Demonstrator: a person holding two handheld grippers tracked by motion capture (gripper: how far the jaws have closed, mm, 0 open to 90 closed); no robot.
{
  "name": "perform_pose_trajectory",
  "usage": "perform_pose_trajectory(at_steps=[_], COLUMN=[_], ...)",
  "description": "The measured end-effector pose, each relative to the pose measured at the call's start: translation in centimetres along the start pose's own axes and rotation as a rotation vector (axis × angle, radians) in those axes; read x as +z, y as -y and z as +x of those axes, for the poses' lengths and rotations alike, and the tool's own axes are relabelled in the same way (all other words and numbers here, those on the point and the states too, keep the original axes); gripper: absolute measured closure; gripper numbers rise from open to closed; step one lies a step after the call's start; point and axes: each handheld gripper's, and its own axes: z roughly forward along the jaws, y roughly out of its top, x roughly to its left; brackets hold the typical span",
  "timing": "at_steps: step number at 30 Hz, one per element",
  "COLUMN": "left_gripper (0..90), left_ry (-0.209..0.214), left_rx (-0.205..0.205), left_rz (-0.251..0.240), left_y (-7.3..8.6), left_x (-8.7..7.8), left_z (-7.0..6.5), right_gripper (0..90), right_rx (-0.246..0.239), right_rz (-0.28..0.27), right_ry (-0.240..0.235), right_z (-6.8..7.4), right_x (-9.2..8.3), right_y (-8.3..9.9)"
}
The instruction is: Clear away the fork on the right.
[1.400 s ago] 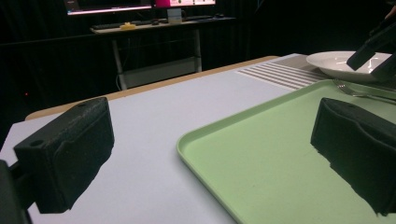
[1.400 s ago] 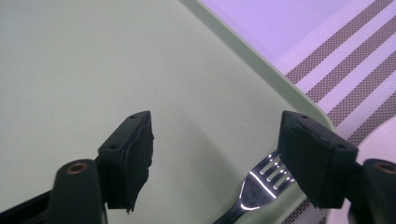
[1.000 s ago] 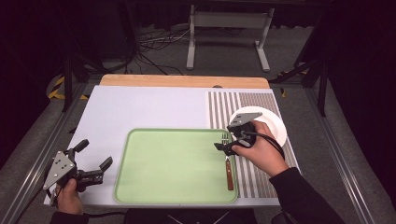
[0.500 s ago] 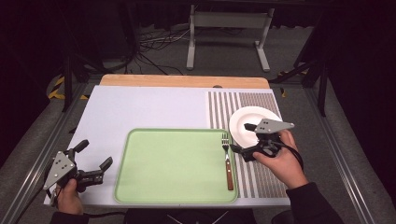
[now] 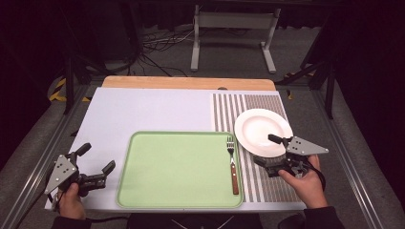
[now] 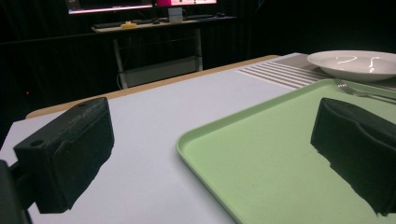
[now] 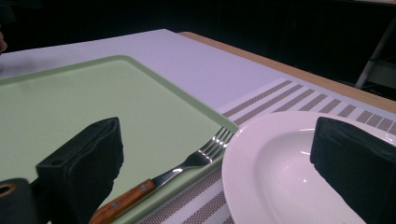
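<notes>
The right hand-held gripper has drawn back from the fork to the plate's near edge, its jaws just opened wide with nothing gripped. The fork lies along the right rim of the green tray, beside the empty white plate. The left hand-held gripper gapes empty at the desk's left corner.

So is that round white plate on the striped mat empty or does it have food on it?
Empty. The round white plate shows a bare, glossy surface in the high view and the right gripper view, with nothing lying on it.
</notes>
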Motion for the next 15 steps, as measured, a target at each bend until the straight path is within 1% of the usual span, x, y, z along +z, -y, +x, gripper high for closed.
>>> perform_pose_trajectory(at_steps=[4, 6, 7, 9, 10, 11, 15], left_gripper=[0.1, 0.2, 0.2, 0.1, 0.2, 0.2, 0.2], left_ry=[0.001, 0.001, 0.002, 0.007, 0.012, 0.014, 0.017], left_rx=[0.002, 0.001, 0.001, 0.004, 0.006, 0.006, 0.006], left_rz=[0.001, 0.001, 0.000, 0.000, 0.000, -0.001, -0.003], left_y=[0.0, 0.0, 0.0, 0.0, 0.0, 0.0, -0.1], left_x=[0.0, 0.0, 0.0, 0.1, 0.1, 0.1, 0.1], left_z=[-0.1, -0.1, -0.1, -0.1, -0.1, -0.1, -0.1], right_gripper=[2.3, 2.3, 2.3, 2.6, 2.7, 2.7, 3.0], right_rx=[0.006, -0.004, -0.004, -0.006, -0.005, -0.013, -0.008], right_rz=[-0.037, -0.064, -0.067, -0.073, -0.084, -0.096, -0.092], right_ry=[-0.001, 0.001, 0.008, -0.001, -0.002, 0.007, 0.034], right_z=[0.0, 0.0, 0.0, -0.2, -0.3, -0.4, -0.9], right_x=[-0.4, -0.6, -0.6, -0.8, -0.8, -1.0, -1.3], right_y=[1.4, 2.1, 2.5, 3.0, 3.1, 3.4, 4.2])
